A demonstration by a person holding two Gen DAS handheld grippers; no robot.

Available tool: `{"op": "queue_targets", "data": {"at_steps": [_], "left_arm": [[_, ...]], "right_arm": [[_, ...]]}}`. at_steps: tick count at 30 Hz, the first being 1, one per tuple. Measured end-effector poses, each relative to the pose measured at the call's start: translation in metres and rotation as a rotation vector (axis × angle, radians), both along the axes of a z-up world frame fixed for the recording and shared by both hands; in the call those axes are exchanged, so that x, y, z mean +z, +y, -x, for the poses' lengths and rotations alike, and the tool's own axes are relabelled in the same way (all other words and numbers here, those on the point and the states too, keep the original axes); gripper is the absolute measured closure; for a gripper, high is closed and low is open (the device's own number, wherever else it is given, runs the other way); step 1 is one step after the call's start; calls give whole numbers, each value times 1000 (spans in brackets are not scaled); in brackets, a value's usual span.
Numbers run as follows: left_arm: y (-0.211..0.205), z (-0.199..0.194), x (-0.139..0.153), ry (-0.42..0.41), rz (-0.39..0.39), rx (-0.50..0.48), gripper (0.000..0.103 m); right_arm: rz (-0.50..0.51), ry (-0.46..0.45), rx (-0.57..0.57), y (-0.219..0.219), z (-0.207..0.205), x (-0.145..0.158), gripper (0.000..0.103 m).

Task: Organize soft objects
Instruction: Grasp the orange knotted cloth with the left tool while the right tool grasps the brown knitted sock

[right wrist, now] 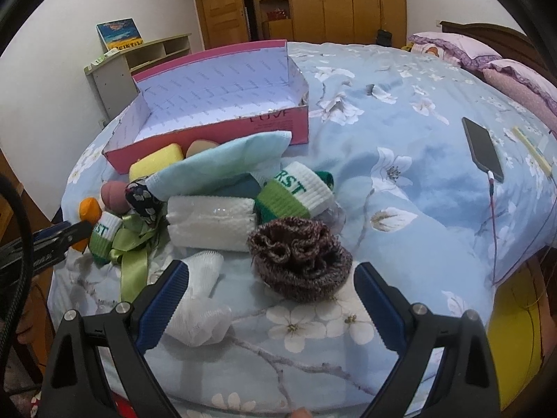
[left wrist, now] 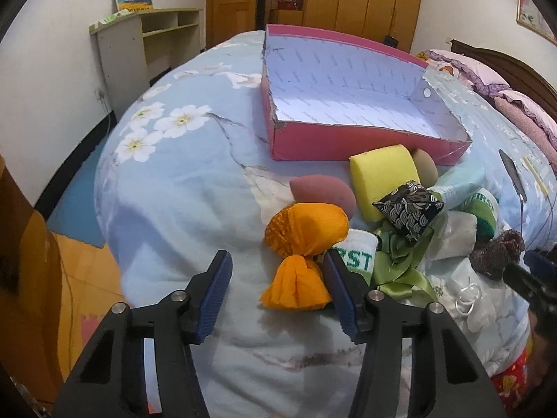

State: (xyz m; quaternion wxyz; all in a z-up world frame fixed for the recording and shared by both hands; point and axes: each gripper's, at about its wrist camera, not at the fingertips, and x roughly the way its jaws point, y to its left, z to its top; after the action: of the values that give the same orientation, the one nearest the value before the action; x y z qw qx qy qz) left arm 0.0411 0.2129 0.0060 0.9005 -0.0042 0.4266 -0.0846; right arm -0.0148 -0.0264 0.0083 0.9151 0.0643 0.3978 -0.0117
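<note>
Your left gripper (left wrist: pixel 278 268) stands open around the tail of the orange cloth bundle (left wrist: pixel 306 233) — not clamped. Your right gripper (right wrist: pixel 271 278) gapes wide at the brown knitted hat (right wrist: pixel 301 259). Beyond the heap of soft things, the pink box (left wrist: pixel 348 142) sits empty on the floral bedspread (left wrist: pixel 174 181).

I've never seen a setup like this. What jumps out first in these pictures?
An empty pink box sits open on a blue flowered bedspread, with a jumble of soft things heaped in front of it. The left claw stands open around an orange cloth bundle, and the right claw stands open around a brown knitted hat.
</note>
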Motion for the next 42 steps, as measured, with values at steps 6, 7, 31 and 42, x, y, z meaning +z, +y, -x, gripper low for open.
{"op": "queue_targets", "data": {"at_steps": [6,7,31,42], "left_arm": [[-7,-9,-3,-11,34,-24,54],[-8,-10,-3,-10,34,-25,54],[-19,5,10,-39,52,-109,77],[-26,14,20,-62,54,-138,77]], "right_arm": [[-14,13,3,-2,-2,-4,4],[-15,16,4,-2,-2,-5,4],[-17,35,-18,-13,-8,-9,4],[-23,77,-10,-25,-19,-22,30]]}}
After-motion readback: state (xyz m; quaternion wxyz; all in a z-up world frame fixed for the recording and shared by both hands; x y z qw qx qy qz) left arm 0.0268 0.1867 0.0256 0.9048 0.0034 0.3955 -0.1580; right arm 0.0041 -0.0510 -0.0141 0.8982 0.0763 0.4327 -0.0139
